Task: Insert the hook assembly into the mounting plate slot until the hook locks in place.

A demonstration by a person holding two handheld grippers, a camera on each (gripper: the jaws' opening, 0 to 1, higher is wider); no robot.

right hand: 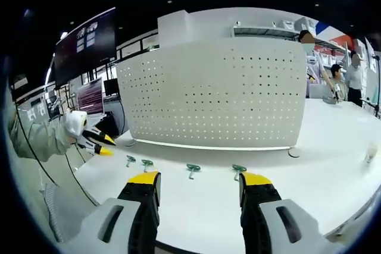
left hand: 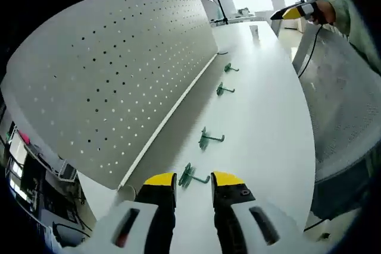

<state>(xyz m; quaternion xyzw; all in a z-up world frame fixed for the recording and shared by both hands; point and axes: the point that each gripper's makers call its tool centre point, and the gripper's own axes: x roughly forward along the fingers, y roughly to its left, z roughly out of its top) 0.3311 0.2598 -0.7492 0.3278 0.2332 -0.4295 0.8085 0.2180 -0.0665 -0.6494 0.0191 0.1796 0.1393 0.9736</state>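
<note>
Pegboard [left hand: 113, 81] stands upright left of the left gripper [left hand: 194, 184], jaws spread, nothing between them; four green hooks [left hand: 191, 175] lie on the white table [left hand: 268, 129], nearest just ahead; right gripper [right hand: 199, 185] jaws spread wide, hooks beyond.

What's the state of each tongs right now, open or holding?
Left tongs: open, empty, nearest green hook lying on the table just ahead.
Right tongs: open wide, empty, facing the pegboard.
</note>
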